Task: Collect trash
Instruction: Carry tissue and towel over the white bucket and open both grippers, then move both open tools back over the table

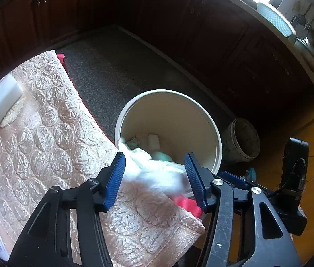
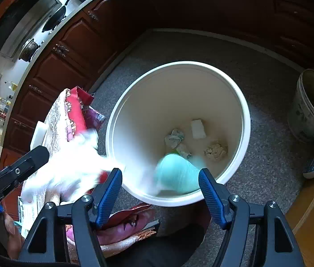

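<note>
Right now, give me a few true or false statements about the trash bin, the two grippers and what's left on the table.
1. The white bin stands on grey carpet. True.
2. The bin is empty. False: crumpled paper and a white block lie at its bottom.
3. The right gripper clamps a teal object. False: its jaws stand apart and the blurred object is clear of them, over the bin.
4. A white block lies on the tablecloth. True.
5. The left gripper is shut. False: open, white tissue beyond.
</note>
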Action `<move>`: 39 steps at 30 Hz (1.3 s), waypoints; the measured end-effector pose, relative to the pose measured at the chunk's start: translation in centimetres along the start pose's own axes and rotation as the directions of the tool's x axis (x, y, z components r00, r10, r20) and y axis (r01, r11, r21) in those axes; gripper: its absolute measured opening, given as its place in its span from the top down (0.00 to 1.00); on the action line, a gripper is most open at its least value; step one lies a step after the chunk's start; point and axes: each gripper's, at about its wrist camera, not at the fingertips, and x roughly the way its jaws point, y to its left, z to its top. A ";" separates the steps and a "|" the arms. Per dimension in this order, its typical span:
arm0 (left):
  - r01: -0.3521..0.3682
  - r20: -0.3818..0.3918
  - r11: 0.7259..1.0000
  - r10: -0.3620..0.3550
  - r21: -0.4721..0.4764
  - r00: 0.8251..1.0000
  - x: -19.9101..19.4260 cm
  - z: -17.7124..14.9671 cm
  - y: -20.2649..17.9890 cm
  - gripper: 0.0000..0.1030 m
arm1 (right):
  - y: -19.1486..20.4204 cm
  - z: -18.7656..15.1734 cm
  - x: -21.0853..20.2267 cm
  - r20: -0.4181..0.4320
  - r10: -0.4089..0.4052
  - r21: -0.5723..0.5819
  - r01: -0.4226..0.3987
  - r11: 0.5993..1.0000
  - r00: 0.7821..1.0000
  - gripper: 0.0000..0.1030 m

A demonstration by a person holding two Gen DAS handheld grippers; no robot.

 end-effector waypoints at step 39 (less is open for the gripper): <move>-0.244 0.150 0.963 0.259 -0.112 0.954 -12.9 -7.2 8.6 0.47 | 13.6 -3.4 -5.0 0.107 0.072 -0.292 -0.038 0.956 0.992 0.24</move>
